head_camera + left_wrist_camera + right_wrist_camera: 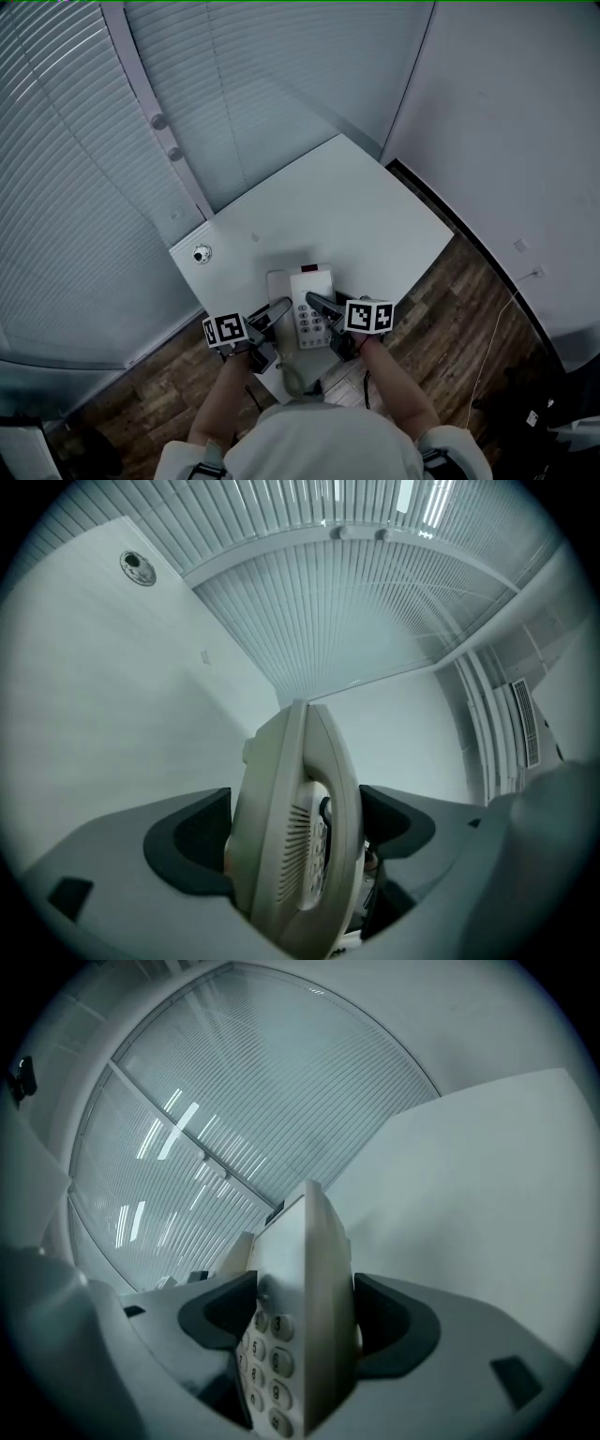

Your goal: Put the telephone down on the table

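Your left gripper [278, 308] and right gripper [317, 302] each have their jaws pinching one side of the telephone [310, 298], right at the tabletop [349, 202] near edge; let go unevenly there and it could tip off

Left forearm [223, 401], right forearm [401, 392] extend forward, near-parallel. Left gripper [272, 314] jaws clamped on telephone [312, 323] left side; right gripper [323, 307] jaws clamped on right side.

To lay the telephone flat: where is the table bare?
Bare: the table beyond the telephone, toward the blinds, except a round fitting at its left corner. Crowded: the near edge, with left gripper and right gripper.
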Demonstrator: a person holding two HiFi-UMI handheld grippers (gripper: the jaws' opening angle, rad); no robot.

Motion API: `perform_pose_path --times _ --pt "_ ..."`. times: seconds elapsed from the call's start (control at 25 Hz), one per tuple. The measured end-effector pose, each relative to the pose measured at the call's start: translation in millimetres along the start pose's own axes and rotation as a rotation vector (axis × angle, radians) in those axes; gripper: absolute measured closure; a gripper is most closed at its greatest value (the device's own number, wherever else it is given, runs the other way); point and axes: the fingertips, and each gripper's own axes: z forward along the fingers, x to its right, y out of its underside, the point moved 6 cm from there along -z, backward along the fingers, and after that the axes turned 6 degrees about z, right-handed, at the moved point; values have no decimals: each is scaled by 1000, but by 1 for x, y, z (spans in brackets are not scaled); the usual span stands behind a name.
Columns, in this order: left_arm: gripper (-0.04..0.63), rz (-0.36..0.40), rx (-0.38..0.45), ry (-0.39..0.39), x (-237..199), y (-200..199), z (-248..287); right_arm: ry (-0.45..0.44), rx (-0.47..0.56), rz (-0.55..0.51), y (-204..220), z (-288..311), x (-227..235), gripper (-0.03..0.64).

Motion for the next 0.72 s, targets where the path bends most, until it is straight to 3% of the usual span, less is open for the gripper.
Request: perform_pose_path --times 0.72 --pt "189 -35 -6 -60 -44 -16 27 17 -42 30 -13 43 38 293"
